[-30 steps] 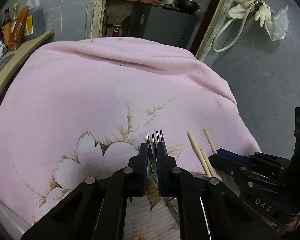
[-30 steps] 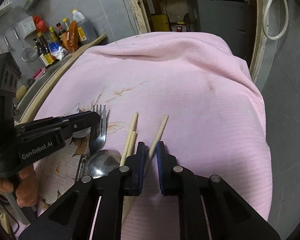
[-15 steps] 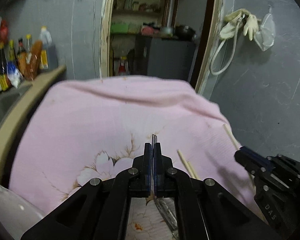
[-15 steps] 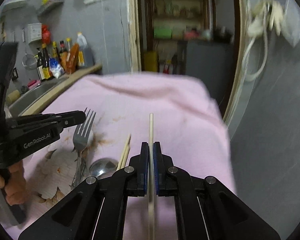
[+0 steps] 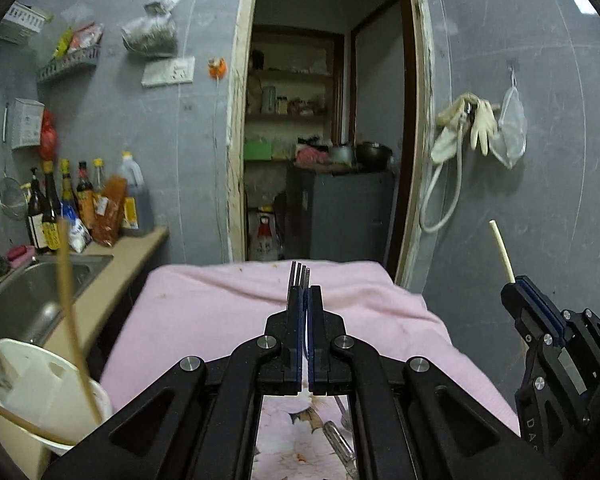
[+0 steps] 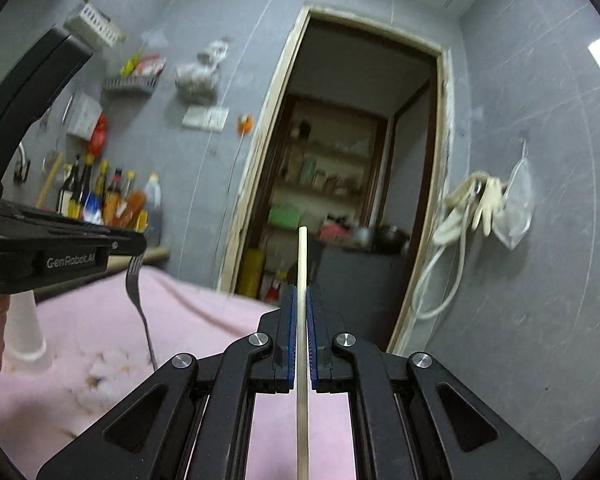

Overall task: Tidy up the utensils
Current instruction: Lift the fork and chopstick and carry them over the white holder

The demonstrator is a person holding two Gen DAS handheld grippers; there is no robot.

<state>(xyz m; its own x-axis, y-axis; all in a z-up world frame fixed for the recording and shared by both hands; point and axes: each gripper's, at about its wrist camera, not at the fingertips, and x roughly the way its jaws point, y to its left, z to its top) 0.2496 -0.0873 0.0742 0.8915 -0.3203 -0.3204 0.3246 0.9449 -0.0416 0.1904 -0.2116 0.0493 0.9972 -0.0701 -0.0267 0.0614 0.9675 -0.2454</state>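
The fork (image 5: 299,276) shows only its tines past the jaws; its handle is hidden. The chopstick (image 6: 302,320) runs off the bottom edge. A blurred stick (image 5: 70,300) crosses the white holder (image 5: 40,392), itself cut by the frame.

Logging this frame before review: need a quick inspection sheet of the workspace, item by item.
Surface: pink floral cloth covering the table, stained in places.
Job's things: metal fork and pale wooden chopstick, both lifted off the cloth; white plastic utensil holder at the left already holding sticks; a clear-handled utensil lies on the cloth.
Clutter: sauce bottles on the counter by the steel sink.
Grippers: left gripper shut on the fork; right gripper shut on the chopstick.
Cables: white hose hanging on the wall.
Surroundings: grey tiled wall, open doorway to a pantry, rubber gloves on a hook.
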